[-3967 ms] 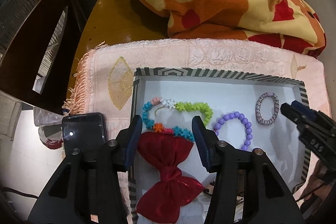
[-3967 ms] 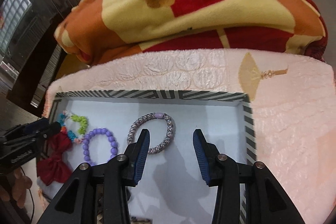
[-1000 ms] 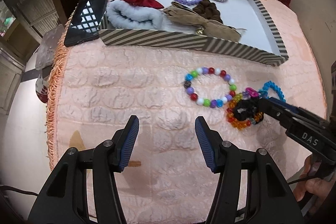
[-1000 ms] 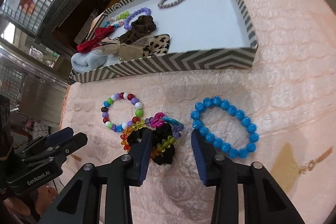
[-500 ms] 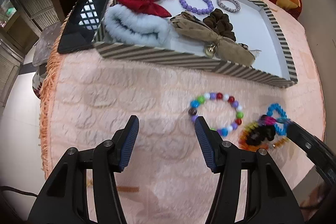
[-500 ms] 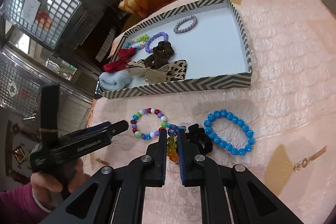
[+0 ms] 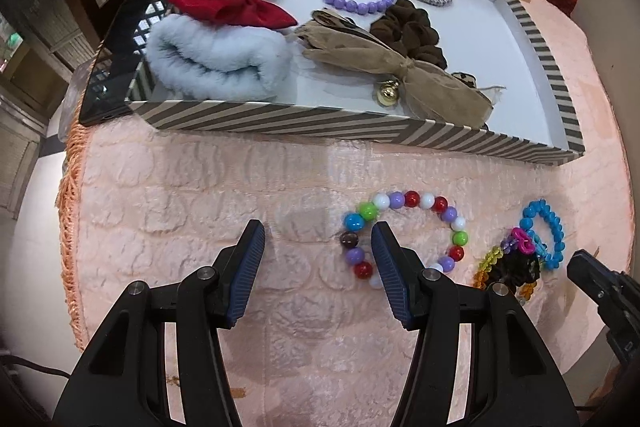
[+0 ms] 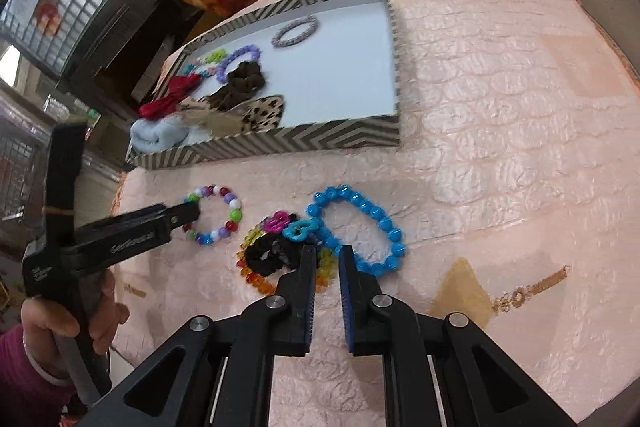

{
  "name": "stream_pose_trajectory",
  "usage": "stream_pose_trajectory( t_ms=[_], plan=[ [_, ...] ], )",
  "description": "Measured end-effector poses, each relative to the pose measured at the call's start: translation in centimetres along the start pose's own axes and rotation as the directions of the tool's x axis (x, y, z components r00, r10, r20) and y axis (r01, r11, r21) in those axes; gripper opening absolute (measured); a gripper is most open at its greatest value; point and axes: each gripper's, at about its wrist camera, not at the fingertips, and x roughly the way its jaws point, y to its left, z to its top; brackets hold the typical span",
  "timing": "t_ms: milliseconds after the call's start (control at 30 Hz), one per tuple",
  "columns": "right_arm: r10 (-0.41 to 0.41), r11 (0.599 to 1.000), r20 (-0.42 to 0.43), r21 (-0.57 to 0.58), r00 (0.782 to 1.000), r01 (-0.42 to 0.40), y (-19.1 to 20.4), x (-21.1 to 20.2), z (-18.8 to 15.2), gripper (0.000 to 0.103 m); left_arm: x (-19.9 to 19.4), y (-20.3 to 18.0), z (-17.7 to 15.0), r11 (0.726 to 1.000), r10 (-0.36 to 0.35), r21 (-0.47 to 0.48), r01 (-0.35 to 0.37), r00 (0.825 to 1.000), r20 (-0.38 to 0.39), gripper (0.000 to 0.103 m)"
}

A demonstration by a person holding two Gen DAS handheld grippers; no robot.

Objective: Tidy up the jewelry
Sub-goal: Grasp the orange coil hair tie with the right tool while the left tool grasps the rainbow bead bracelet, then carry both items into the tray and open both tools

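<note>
Jewelry I cannot fully make out: a tangled black scrunchie bracelet [image 8: 272,255] with clear coloured beads, partly hidden behind my right gripper [image 8: 326,259], whose narrowly parted jaws are opening, nothing visibly between them. Beside it a blue bead bracelet [image 8: 360,227] stretches lengthwise away from me. My left gripper [image 7: 318,239] gapes wide, empty, over pink quilted cloth [image 7: 200,187]; the striped tray [image 7: 280,117] sits beyond.

Pink quilted cloth [image 7: 200,195] carried striped tray [image 7: 280,115] ahead of grippers, multicoloured bead bracelet [image 7: 404,201], blue bead bracelet [image 8: 376,219], phone [image 7: 116,67].
</note>
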Motion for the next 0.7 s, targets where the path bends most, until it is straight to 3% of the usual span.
stream_pose_trajectory(
  t_ms=[67, 300, 400, 467, 500, 567, 667, 700],
  plan=[
    [-0.002, 1.000, -0.017, -0.013, 1.000, 0.002, 0.3, 0.5, -0.4, 0.024, 0.3, -0.4, 0.2, 1.000, 0.009, 0.010, -0.009, 1.000, -0.001, 0.055],
    [-0.034, 0.999, -0.033, -0.005, 0.999, 0.034, 0.2, 2.8, -1.4, 0.026, 0.5, -1.0, 0.5, 1.000, 0.014, 0.020, -0.014, 1.000, 0.002, 0.055],
    [-0.080, 0.996, -0.011, -0.025, 0.997, 0.080, 0.5, 2.9, -1.4, 0.021, 0.6, -1.2, 0.7, 0.999, 0.018, 0.033, -0.018, 1.000, 0.005, 0.055],
    [-0.073, 0.997, -0.017, -0.036, 0.997, 0.072, 0.7, 3.0, -1.5, 0.010, 0.6, -1.3, 0.8, 0.999, 0.011, 0.038, -0.011, 1.000, 0.005, 0.055],
    [-0.060, 0.998, -0.023, -0.032, 0.998, 0.059, 0.8, 2.9, -1.6, 0.009, 0.5, -1.4, 0.8, 0.999, 0.009, 0.043, -0.009, 1.000, 0.008, 0.053],
    [-0.039, 0.999, -0.015, -0.029, 0.999, 0.039, 1.0, 2.4, -1.7, 0.008, 0.3, -1.5, 0.7, 0.998, 0.006, 0.064, -0.008, 1.000, 0.025, 0.030],
    [0.003, 1.000, 0.018, -0.010, 1.000, -0.003, 1.2, 0.8, -1.5, 0.008, 0.1, -1.7, 1.0, 0.997, -0.019, 0.077, 0.017, 1.000, 0.022, 0.012],
    [0.013, 1.000, 0.031, -0.010, 0.999, -0.013, 1.2, 0.1, -1.3, 0.008, 0.0, -1.6, 1.0, 0.997, -0.026, 0.078, 0.024, 0.999, 0.021, 0.011]
  ],
)
